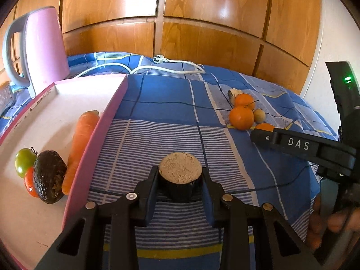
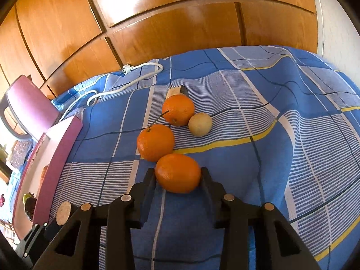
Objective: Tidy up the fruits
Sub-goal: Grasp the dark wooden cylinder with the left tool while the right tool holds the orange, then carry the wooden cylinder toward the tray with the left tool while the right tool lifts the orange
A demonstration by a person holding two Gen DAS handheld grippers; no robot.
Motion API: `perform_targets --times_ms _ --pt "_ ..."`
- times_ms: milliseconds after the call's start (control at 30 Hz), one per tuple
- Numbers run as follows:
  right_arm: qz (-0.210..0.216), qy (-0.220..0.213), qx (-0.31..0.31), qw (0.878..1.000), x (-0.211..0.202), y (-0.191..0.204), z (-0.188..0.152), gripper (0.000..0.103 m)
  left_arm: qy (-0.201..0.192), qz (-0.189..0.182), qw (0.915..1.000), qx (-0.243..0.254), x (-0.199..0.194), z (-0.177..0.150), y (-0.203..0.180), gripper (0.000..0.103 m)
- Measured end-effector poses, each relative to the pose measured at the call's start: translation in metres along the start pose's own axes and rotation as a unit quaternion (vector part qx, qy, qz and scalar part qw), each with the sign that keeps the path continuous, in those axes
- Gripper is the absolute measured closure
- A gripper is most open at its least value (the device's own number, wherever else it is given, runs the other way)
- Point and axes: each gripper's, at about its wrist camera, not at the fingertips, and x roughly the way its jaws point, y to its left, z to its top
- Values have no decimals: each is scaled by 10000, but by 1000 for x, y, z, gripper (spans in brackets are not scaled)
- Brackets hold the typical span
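My left gripper [image 1: 180, 177] is shut on a dark cut piece with a pale flat top [image 1: 180, 168], an eggplant chunk by its look, over the blue checked cloth. Left of it a pink-rimmed white tray [image 1: 112, 103] holds a carrot [image 1: 81, 144], an avocado [image 1: 49, 175], a green tomato [image 1: 23, 160] and a red one [image 1: 29, 183]. My right gripper [image 2: 177, 175] is shut on an orange [image 2: 177, 173]. Beyond it lie two more oranges [image 2: 155, 142] [image 2: 178, 110], a small tan round fruit [image 2: 200, 124] and another cut piece [image 2: 177, 91].
A pink kettle [image 1: 42, 45] stands behind the tray, its white cable [image 1: 171, 64] and plug trailing across the back of the cloth. Wooden cabinet doors [image 1: 202, 22] rise behind. The right gripper's black body [image 1: 303, 148] shows at the left wrist view's right side.
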Motion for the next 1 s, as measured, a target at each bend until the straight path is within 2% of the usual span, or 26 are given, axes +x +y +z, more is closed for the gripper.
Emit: perform_targets --times_ms 167,367,567,933,1000 --pt "-114 13 -136 9998 -2 4 0 64 -9 -89 9999 -130 0 0 2 68" --pt "-200 35 -248 9995 -5 7 -2 64 -23 17 10000 -17 -1 0 -2 68" --pt "-368 128 -645 9972 -7 20 -8 64 -82 135 9997 158 -7 -7 -7 68" --pt "-241 119 -725 9970 -15 29 -22 62 -169 305 9987 384 -24 -22 -12 68" --pt "-204 143 -669 9974 -17 29 -22 65 -170 312 9986 394 -27 -24 -12 68"
